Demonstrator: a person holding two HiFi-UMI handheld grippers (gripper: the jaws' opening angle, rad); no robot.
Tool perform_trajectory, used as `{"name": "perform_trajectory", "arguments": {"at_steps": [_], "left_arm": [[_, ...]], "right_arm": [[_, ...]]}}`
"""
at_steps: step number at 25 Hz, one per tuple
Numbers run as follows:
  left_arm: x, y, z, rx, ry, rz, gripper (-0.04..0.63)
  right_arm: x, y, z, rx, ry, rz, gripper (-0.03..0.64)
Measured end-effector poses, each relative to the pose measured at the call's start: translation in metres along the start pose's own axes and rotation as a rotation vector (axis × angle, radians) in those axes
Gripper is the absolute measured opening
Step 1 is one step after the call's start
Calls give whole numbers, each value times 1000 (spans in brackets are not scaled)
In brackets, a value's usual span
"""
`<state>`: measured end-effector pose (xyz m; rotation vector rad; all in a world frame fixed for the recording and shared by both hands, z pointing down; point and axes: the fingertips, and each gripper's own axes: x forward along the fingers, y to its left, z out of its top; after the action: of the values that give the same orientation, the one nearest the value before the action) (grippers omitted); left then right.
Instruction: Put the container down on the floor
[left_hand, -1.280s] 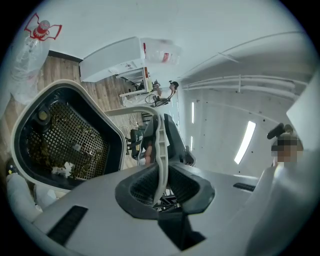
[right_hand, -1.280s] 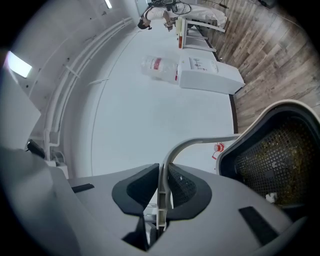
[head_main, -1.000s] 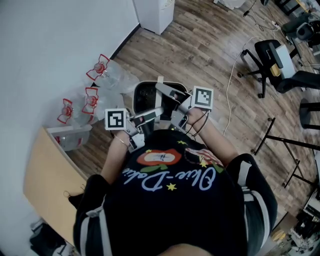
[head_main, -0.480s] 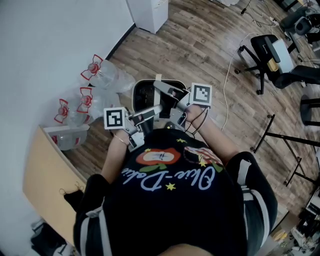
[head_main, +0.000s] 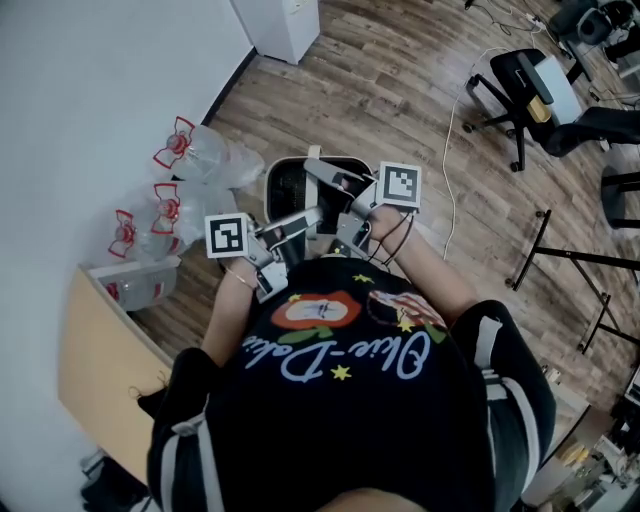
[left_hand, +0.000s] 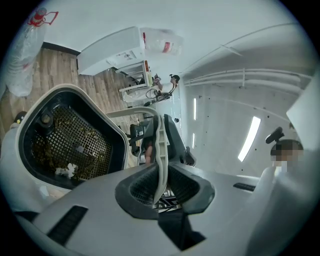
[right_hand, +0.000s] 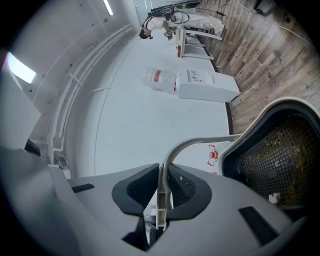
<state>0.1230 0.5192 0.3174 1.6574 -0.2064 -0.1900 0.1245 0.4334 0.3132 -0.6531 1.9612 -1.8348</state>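
Plastic container (left_hand: 116, 140) looks stiff and probably light; left gripper (left_hand: 159, 185) and right gripper (right_hand: 161, 192) are each clamped on its thin handle (left_hand: 160, 142), the sensible hold.

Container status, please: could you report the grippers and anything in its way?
Both shut on handle: left gripper, right gripper. Holding container above wood floor. Close beside it: bottle bags.

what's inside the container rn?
The container has a black mesh basket inside, holding brown crumbs and a white scrap. Whatever lies under the mesh is hidden, and the left gripper, shut on the handle, covers the near corner.
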Motion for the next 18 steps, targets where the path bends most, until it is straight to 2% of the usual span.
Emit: {"name": "perform_trajectory", "arguments": {"at_steps": [7,12,18], "left_arm": [[2,9,2,0,26,-5,53],[57,2,21,5,41,11,53],[52,8,59,-7,59,4,53]], "right_arm": [[0,-8,4,-3,-25,-1,48],[-24,-6,59,-1,-32,8,48],[8,-9,80,2,-48,-6,48]]}}
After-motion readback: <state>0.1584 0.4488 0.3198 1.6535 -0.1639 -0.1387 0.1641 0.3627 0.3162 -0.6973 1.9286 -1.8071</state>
